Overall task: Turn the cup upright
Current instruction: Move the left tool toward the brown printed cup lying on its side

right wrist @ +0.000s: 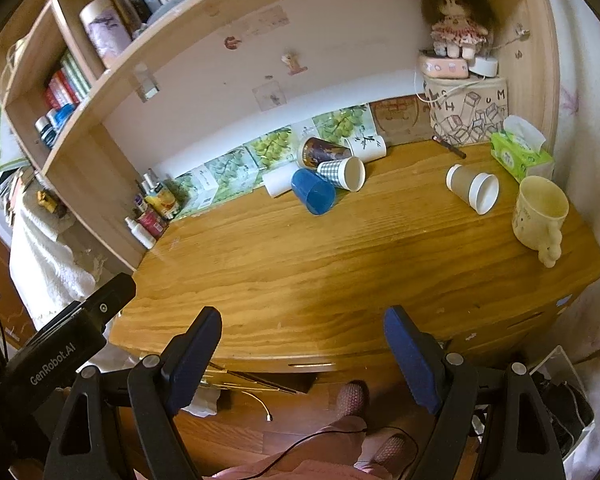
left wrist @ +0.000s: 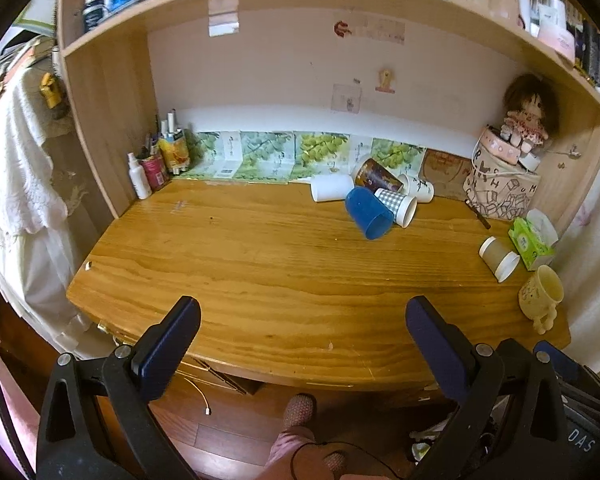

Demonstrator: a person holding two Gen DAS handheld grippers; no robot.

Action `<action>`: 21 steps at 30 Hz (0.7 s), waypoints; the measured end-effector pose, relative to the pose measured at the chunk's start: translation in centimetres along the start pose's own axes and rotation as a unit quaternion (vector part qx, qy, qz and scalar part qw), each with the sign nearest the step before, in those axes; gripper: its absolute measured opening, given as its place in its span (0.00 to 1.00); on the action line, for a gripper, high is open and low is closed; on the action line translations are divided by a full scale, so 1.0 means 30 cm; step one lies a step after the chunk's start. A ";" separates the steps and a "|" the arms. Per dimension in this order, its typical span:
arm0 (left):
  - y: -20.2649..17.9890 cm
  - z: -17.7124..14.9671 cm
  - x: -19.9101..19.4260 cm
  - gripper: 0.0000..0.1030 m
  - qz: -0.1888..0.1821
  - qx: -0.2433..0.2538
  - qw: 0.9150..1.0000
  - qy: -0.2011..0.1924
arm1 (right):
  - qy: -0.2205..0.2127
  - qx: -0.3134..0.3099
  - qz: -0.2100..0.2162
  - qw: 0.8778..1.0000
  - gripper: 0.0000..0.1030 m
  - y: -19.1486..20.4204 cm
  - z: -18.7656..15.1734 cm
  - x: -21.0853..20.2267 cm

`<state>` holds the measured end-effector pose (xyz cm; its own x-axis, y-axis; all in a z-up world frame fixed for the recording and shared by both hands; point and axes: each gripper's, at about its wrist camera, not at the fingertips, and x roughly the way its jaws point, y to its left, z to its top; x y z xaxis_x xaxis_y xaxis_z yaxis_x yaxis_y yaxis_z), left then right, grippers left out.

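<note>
Several cups lie on their sides at the back of the wooden desk (left wrist: 260,272): a blue plastic cup (left wrist: 368,212) (right wrist: 313,191), a checked paper cup (left wrist: 396,205) (right wrist: 342,172), a dark printed cup (left wrist: 377,176) (right wrist: 322,151), a white cup (left wrist: 331,187) and a white cup with a sprig print (left wrist: 419,188) (right wrist: 366,146). A brown paper cup (left wrist: 499,258) (right wrist: 472,188) lies apart at the right. A cream mug (left wrist: 540,294) (right wrist: 540,214) stands upright. My left gripper (left wrist: 302,316) and right gripper (right wrist: 302,326) are open and empty, held at the desk's front edge.
A tissue box (left wrist: 532,240) (right wrist: 520,152), a printed bag with a doll (left wrist: 500,192) (right wrist: 466,114) stand at the back right. Bottles and pens (left wrist: 160,160) fill the back left corner. Shelf walls close in both sides. The other gripper's body (right wrist: 60,352) shows at lower left.
</note>
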<state>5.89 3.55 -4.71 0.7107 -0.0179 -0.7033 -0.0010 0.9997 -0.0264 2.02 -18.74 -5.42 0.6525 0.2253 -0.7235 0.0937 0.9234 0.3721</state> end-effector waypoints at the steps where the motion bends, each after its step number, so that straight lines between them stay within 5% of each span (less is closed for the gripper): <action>1: 0.000 0.012 0.015 0.99 -0.001 0.001 1.000 0.004 | 0.004 0.004 -0.001 1.000 0.82 -0.003 0.014 0.020; 21: -0.020 0.352 0.383 0.99 -0.043 0.050 0.997 0.051 | 0.020 0.031 -0.025 0.999 0.82 0.038 0.331 0.322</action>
<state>21.48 2.95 -5.27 0.6301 -0.1012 -0.7699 0.1312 0.9911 -0.0228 15.90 -18.60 -6.22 0.6159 0.1920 -0.7641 0.1728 0.9133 0.3688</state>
